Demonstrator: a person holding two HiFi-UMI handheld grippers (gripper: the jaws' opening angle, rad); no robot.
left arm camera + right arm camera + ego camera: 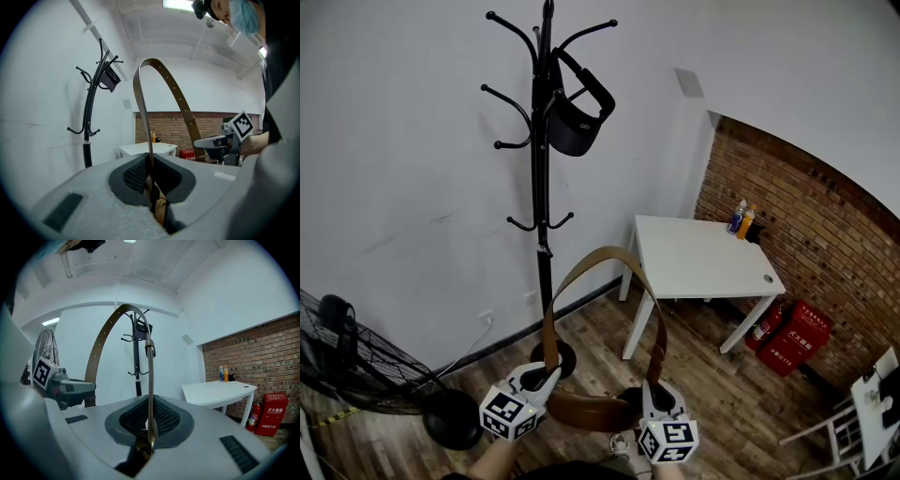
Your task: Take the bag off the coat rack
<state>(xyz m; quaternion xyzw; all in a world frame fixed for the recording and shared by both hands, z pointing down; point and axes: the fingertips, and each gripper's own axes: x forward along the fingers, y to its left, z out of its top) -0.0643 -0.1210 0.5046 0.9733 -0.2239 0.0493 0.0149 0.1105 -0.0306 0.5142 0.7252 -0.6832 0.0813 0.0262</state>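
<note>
The brown bag (586, 410) is off the coat rack (543, 187) and hangs low in front of the person, slung between the two grippers, its long axis running side to side from one to the other. The left gripper (546, 377) has its fingers (136, 176) clenched on one end of the strap (605, 255), and the right gripper (657, 386) has its fingers (166, 418) clenched on the other end, near a metal buckle. Between them the strap arches up in a tall loop. The rack stands beyond the left gripper, well apart from the loop, so I judge that nothing snags on its hooks and the task is all but done. The white bench (703, 258) lies to the right and further back, nearer the right hand, should the bag go there. The head view alone shows the bag's body and a dark item (574, 127) hanging high on the rack. Only the gripper views show how the thin strap runs edge-on down between each pair of fingers
</note>
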